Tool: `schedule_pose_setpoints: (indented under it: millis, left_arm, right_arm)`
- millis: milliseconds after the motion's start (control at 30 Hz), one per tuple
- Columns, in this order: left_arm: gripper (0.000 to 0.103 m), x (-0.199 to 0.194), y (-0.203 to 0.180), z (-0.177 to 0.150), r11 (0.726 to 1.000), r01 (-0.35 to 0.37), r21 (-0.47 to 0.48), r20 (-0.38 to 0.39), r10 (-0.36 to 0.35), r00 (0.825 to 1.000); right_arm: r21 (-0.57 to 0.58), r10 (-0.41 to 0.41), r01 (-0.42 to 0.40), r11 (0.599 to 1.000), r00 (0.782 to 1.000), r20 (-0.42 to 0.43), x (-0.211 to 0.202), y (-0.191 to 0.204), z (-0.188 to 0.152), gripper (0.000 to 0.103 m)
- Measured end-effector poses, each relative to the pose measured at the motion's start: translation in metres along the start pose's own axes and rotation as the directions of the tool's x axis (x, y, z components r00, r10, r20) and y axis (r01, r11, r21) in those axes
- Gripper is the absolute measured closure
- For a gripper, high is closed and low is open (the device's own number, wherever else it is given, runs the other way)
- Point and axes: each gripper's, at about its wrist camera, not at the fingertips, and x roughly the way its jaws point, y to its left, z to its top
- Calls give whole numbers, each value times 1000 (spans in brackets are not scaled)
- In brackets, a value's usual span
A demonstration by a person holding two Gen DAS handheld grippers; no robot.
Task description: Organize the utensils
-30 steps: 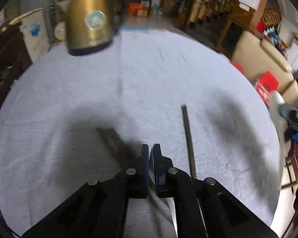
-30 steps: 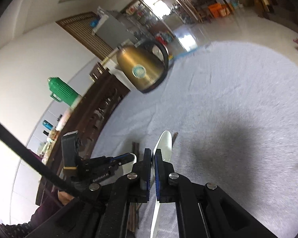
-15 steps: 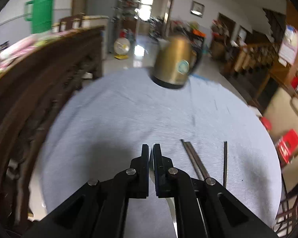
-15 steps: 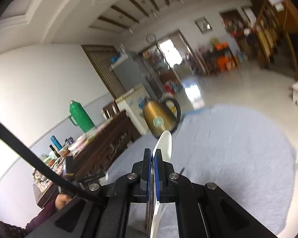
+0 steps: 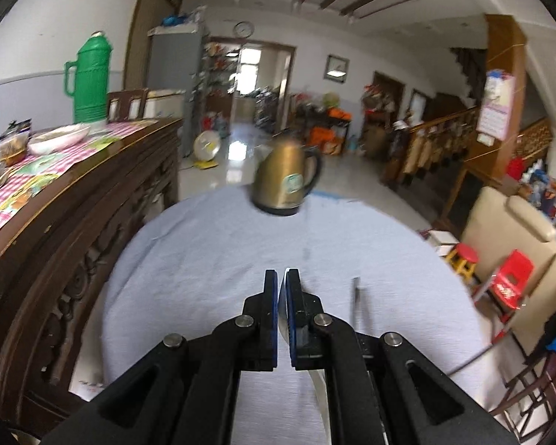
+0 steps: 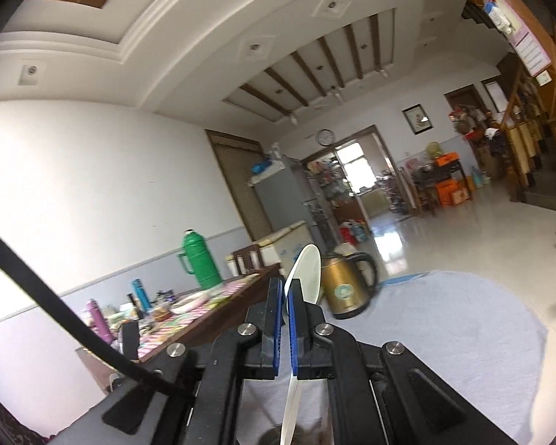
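A white spoon [image 6: 303, 274] is clamped between the jaws of the right gripper [image 6: 284, 289], bowl toward 12 o'clock, handle trailing toward 6, lifted off the table [image 6: 463, 319]. The left gripper [image 5: 281, 278] is pinched nearly closed on something white and thin [image 5: 317, 378], only partly seen below at 5 o'clock; a second utensil is likely. A dark chopstick [image 5: 356, 296] is left lying on the cloth at 3 o'clock of the left fingers. A kettle [image 5: 285, 181] is seen at 12. Sorting is judged mid-way; no holder is visible.
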Motion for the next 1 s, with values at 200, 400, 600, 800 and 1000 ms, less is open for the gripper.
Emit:
schedule_pose_setpoints:
  millis: [200,400,600,800,1000]
  left_arm:
    - [99,-5,-30,-6,1000,-4,7,86,4,996]
    - [99,2,-47,-18,998,-34,-43,217,42,975]
    - [99,21,-67,-35,992,-122,-26,267,124,956]
    - [99,39,-74,-47,987,-160,-5,262,156,952]
    - [98,46,-79,-57,983,-186,8,262,177,949]
  right_arm:
    - [49,37,-33,998,996,-79,45,7,-48,99]
    - [80,33,-24,996,992,-123,89,-3,-93,99]
    - [9,-44,46,999,992,-122,111,-4,-127,99]
    - [-50,-82,76,996,989,-123,117,-8,-140,99]
    - [-82,-83,72,994,986,-143,121,-9,-150,99]
